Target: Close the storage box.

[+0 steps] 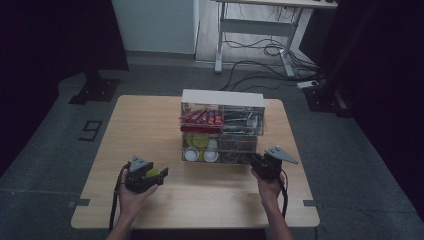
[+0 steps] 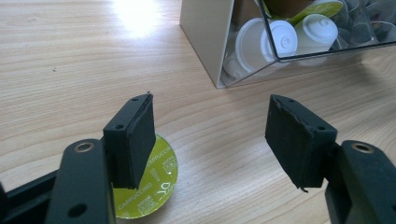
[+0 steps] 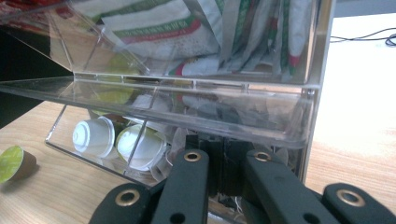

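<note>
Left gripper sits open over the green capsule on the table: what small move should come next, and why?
Probably shift the left gripper sideways to centre on the green capsule, then close. Its jaws stand open, and the capsule lies on the table under one pad, not between them.

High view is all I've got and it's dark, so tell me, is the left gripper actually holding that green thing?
Observer: No. The left gripper is open. The green capsule lies on the table by one pad, not gripped.
Operator: And the right gripper?
Observer: The right gripper is shut, low against the front of the clear box.
Operator: What's in that bottom part?
Observer: White capsules, off to one side of the jaws.
</note>
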A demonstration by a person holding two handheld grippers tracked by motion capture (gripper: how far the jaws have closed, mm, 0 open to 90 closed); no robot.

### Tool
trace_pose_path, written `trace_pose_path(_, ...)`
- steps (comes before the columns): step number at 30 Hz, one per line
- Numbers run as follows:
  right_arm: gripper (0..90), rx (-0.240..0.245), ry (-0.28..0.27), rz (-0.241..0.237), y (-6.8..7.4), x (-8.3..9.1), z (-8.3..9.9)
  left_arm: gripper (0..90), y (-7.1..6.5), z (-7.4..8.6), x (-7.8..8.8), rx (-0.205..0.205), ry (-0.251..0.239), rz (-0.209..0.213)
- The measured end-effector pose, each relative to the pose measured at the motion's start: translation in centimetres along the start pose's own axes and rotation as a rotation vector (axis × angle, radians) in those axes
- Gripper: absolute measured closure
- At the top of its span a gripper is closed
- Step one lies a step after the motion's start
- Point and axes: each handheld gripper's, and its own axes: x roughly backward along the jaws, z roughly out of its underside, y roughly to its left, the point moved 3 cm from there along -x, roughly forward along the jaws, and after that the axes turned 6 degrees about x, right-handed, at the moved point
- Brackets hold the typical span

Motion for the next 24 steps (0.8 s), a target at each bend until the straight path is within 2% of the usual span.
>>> trace_pose_path(24, 89.2, 0.022, 0.053, 0.010, -0.1, 1.0, 3.0, 33.5, -1.4, 1.3, -1.2, -0.017, 0.039, 0.018)
